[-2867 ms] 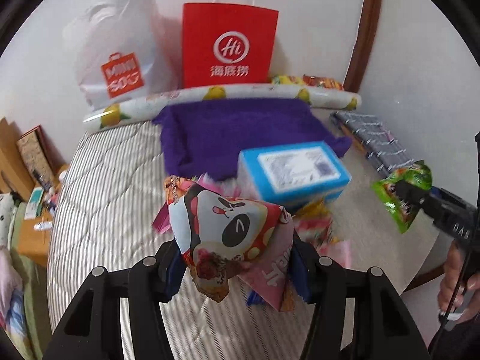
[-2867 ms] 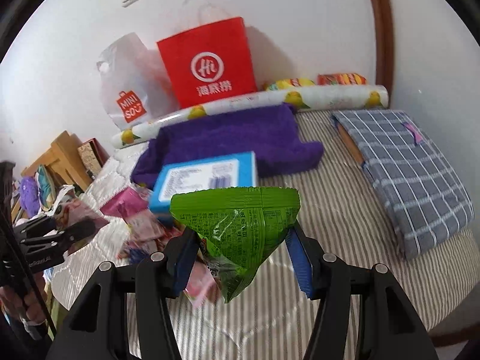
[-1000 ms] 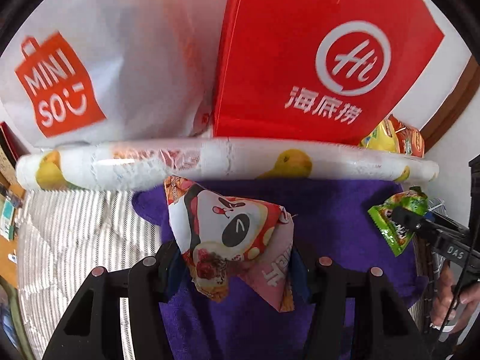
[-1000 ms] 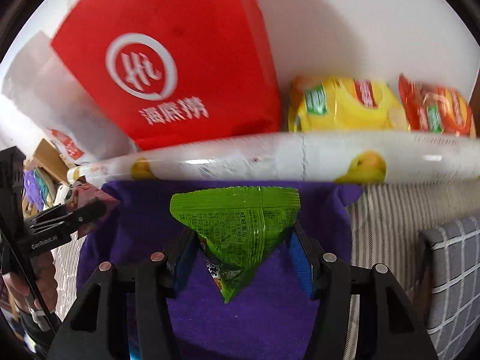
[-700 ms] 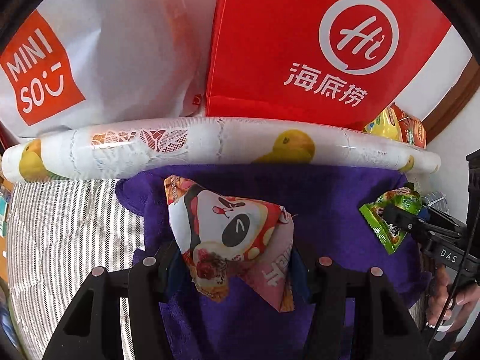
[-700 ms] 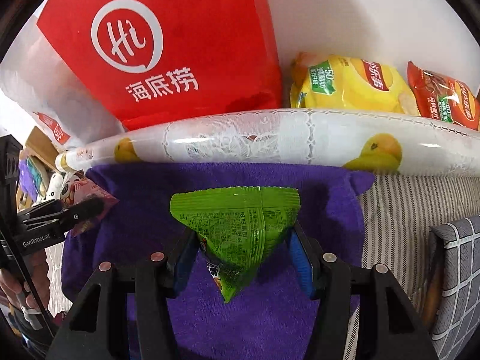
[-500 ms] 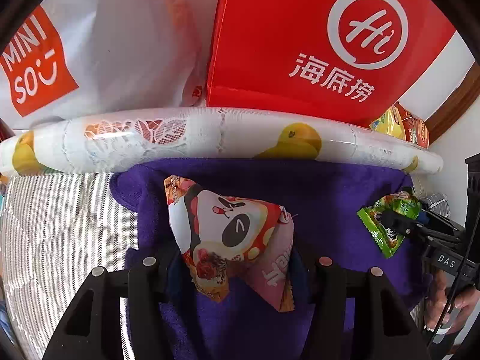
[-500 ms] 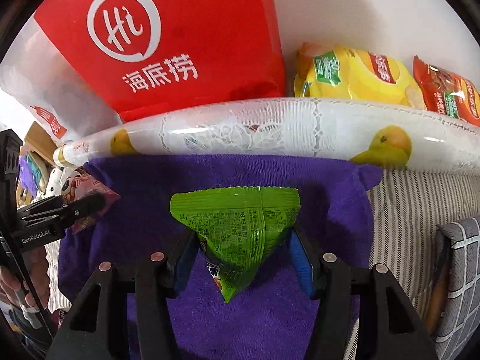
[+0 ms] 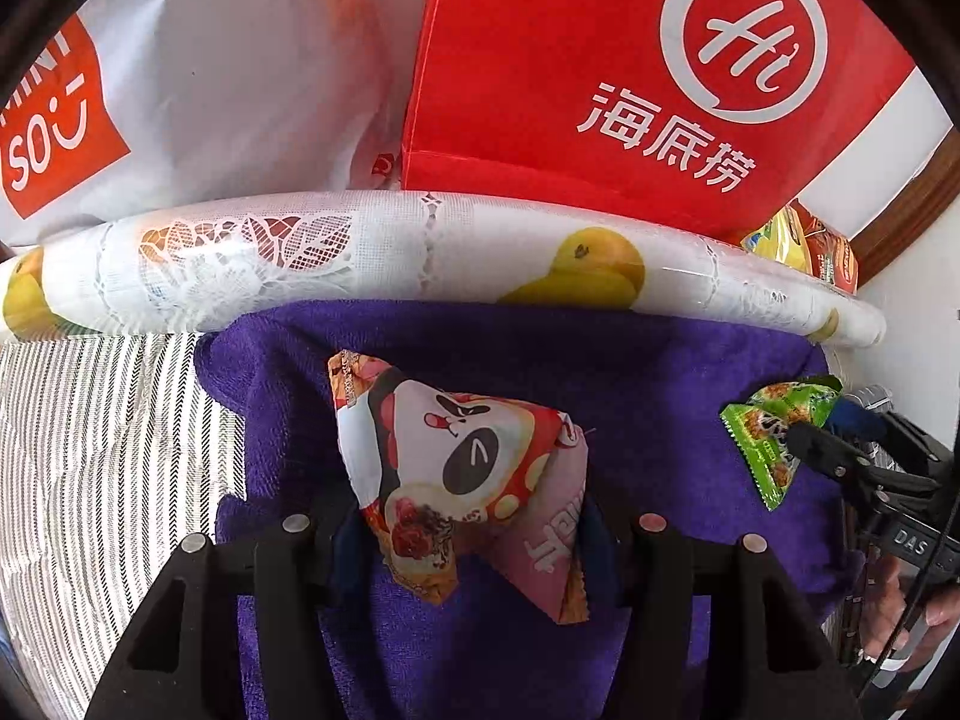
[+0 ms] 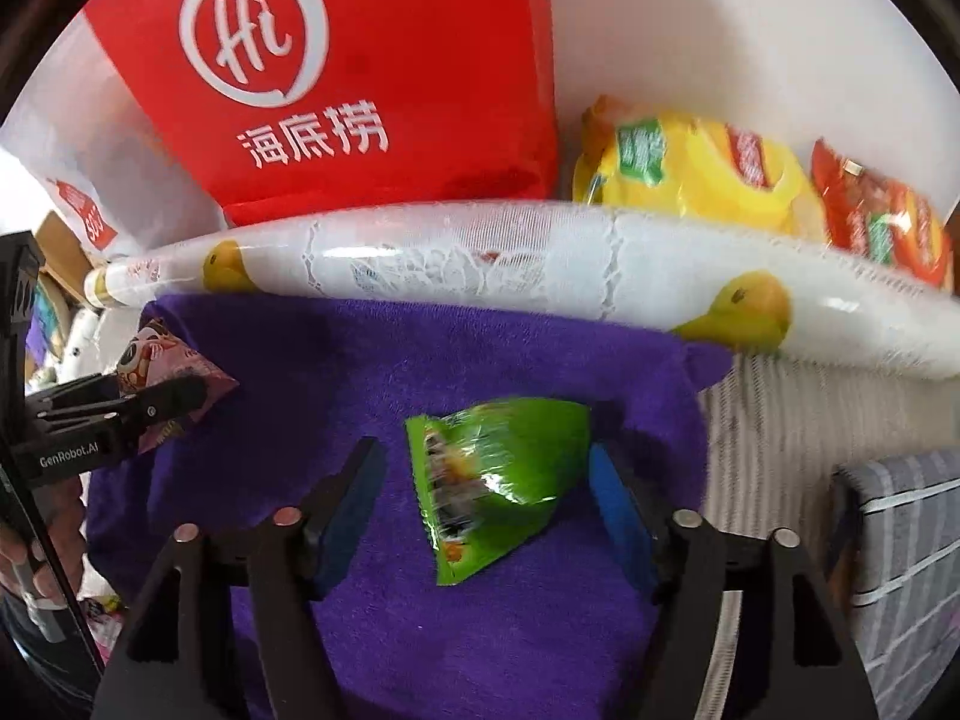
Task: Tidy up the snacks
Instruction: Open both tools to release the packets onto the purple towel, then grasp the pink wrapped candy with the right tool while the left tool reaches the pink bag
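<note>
My left gripper [image 9: 474,516] is shut on a panda-print snack packet [image 9: 456,468], with a pink packet pressed behind it, over the purple towel [image 9: 654,372]. It also shows at the left of the right wrist view [image 10: 168,396]. My right gripper [image 10: 486,486] is open. The green snack packet [image 10: 498,480] is blurred between its spread fingers, just above the purple towel [image 10: 420,360]. In the left wrist view the green packet [image 9: 774,432] shows at the right, at the right gripper's fingertips.
A rolled lace tablecloth with yellow ducks [image 9: 420,246] lies behind the towel. A red Hi paper bag [image 9: 630,72] and a white Miniso bag [image 9: 180,72] stand at the wall. Yellow [image 10: 684,168] and red [image 10: 882,210] chip bags lie behind the roll. Grey checked fabric [image 10: 900,540] is at right.
My right gripper has opened and the green packet has come loose, tilting and dropping toward the towel. Both grippers have moved a little lower over the towel. The left keeps its hold.
</note>
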Action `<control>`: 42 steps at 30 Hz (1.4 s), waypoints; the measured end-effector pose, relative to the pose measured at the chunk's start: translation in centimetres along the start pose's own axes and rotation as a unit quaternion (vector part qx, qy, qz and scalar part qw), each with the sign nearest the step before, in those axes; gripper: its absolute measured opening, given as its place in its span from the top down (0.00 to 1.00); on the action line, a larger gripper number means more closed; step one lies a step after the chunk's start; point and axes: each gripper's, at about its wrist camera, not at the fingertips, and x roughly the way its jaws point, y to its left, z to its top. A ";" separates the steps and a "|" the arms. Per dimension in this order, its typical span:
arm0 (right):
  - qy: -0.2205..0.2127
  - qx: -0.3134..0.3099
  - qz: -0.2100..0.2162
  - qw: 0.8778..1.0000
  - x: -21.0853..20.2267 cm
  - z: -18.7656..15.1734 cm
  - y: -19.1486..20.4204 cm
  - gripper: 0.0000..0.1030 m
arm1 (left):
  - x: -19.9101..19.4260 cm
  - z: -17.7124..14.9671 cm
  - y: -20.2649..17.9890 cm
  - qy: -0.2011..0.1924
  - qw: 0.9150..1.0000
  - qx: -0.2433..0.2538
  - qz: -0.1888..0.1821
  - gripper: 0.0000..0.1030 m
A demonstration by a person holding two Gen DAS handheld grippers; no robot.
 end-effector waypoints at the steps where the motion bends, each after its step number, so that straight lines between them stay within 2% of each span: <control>1: -0.006 -0.004 -0.007 1.000 -0.4 0.0 0.2 0.27 | 0.0 0.0 0.0 0.002 1.000 -0.001 -0.002 0.42; 3: -0.018 -0.008 -0.016 1.000 -1.2 0.0 0.5 0.27 | 0.1 0.1 0.0 0.009 1.000 -0.007 -0.008 0.33; 8: -0.047 0.010 -0.021 0.999 -3.2 0.3 0.7 0.27 | -1.2 0.2 -0.5 -0.007 1.000 -0.002 -0.015 0.25; 11: -0.064 0.014 -0.024 0.998 -4.7 0.0 0.6 0.27 | -2.2 0.1 -1.0 -0.017 1.000 0.009 -0.007 0.24; 15: -0.077 0.001 -0.069 0.995 -6.3 -0.1 1.2 0.27 | -3.2 0.1 -1.5 -0.027 1.000 0.014 -0.009 0.24; 17: -0.086 0.001 -0.078 0.993 -7.1 -0.2 1.6 0.27 | -3.8 0.1 -1.7 -0.031 0.999 0.017 -0.007 0.24; 18: -0.088 0.002 -0.080 0.993 -7.4 -0.3 1.7 0.27 | -4.2 0.0 -1.6 -0.035 0.999 0.018 -0.006 0.24; 19: -0.072 -0.001 -0.094 0.993 -7.8 -0.3 1.8 0.27 | -4.6 0.0 -1.7 -0.041 0.999 0.020 -0.004 0.24; 22: -0.082 0.006 -0.100 0.992 -8.9 -1.0 2.0 0.24 | -5.9 -0.1 -1.9 -0.054 0.998 0.023 0.001 0.24; 27: -0.090 0.022 -0.083 0.992 -11.4 -3.6 2.2 0.22 | -8.9 -0.5 -2.4 -0.081 0.996 0.023 -0.009 0.24; 29: -0.085 0.047 -0.093 0.991 -12.5 -5.0 2.1 0.22 | -10.3 -0.9 -2.8 -0.094 0.995 0.024 -0.010 0.24; 31: -0.083 0.065 -0.083 0.991 -13.4 -6.4 1.9 0.22 | -11.8 -1.6 -3.0 -0.103 0.994 0.017 -0.015 0.24; 35: -0.070 0.079 -0.065 0.992 -15.1 -9.5 2.1 0.22 | -14.2 -4.0 -2.9 -0.108 0.993 0.020 -0.045 0.25; 39: -0.065 0.088 -0.064 0.992 -16.4 -12.5 2.8 0.22 | -16.7 -7.1 -2.7 -0.112 0.992 0.043 -0.032 0.25; 42: -0.056 0.093 -0.041 0.993 -17.0 -14.9 3.8 0.22 | -18.2 -9.4 -1.8 -0.118 0.992 0.033 -0.038 0.25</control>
